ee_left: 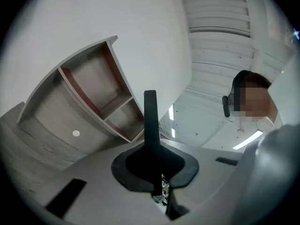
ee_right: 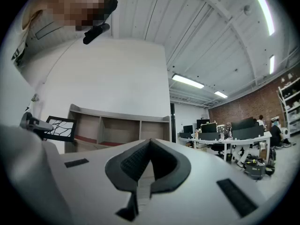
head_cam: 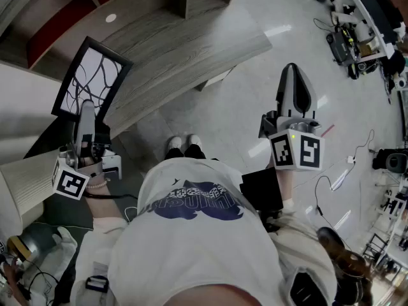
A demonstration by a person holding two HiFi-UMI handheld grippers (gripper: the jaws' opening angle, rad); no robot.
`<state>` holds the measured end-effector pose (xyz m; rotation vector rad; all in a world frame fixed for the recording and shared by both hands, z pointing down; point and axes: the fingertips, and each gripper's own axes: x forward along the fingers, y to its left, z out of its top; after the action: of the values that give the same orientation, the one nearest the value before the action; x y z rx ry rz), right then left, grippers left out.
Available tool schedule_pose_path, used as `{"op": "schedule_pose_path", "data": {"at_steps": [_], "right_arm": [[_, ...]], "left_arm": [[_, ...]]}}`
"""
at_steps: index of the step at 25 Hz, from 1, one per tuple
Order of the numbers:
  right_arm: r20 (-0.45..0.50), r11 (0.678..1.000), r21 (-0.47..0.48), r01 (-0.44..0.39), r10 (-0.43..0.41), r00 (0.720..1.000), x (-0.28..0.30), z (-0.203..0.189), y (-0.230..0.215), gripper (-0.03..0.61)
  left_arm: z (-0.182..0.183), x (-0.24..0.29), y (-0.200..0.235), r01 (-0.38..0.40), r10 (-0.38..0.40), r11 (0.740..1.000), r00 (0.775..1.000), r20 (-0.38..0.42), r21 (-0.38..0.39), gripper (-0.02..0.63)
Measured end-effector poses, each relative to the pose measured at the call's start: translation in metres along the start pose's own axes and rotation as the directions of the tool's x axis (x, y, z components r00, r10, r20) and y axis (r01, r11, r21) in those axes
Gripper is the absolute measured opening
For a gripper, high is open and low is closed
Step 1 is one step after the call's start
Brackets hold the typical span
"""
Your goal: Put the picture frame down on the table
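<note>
**While the left gripper grips the frame, the right one is shut**

As the left gripper (head_cam: 85, 113) points up, its jaws are pinching the bottom edge of the frame (head_cam: 89, 81). In the left gripper view the frame (ee_left: 150, 111) is seen side-on. It is a thin dark strip standing straight up from between the jaws, with the shelf (ee_left: 93, 88) behind it. The frame is black, and its white picture is crossed by black lines. It stands upright and leans a little. It is by the left end of the table (head_cam: 191, 50), and I cannot tell if it touches the top.

The table's front edge is curved. It runs from the upper right down toward the frame. The wide wood top lies open beside the frame.

The right gripper (head_cam: 292, 72) is well apart from the left one. Its jaws are pressed together at the tips. It points up over the grey floor (head_cam: 236, 107), out past the table's front edge. Two shoes (head_cam: 185, 145) stand on the floor near that edge, between the two grippers. Wires (head_cam: 336, 178) lie on the floor to the right.

In the right gripper view the frame (ee_right: 58, 128) shows small, just beside the shelf's left end. Desks (ee_right: 225, 139) stand far off at the right.
</note>
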<state>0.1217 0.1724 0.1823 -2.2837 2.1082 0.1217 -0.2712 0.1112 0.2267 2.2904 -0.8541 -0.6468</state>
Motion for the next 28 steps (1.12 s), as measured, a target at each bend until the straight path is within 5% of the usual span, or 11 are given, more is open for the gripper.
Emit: {"op": "schedule_pose_path", "data": {"at_steps": [19, 23, 27, 28], "right_arm": [[-0.028, 1.000, 0.012, -0.006, 0.006, 1.000, 0.007, 0.003, 0.005, -0.003], [-0.071, 0.976, 0.183, -0.120, 0.135, 0.988, 0.015, 0.001, 0.012, -0.002], [-0.087, 0.883, 0.350, -0.314, 0.364, 0.927, 0.027, -0.024, 0.016, 0.003], [-0.100, 0.853, 0.375, -0.363, 0.426, 0.899, 0.028, -0.030, 0.022, 0.070]], "left_arm": [[0.002, 0.001, -0.002, 0.013, -0.013, 1.000, 0.999, -0.040, -0.018, 0.018], [-0.004, 0.008, -0.008, 0.053, -0.058, 0.998, 0.990, -0.131, -0.044, 0.018], [-0.047, 0.033, -0.019, 0.145, -0.164, 0.985, 0.954, -0.250, -0.094, 0.018], [-0.058, 0.038, -0.026, 0.174, -0.199, 0.979, 0.938, -0.284, -0.109, 0.018]]}}
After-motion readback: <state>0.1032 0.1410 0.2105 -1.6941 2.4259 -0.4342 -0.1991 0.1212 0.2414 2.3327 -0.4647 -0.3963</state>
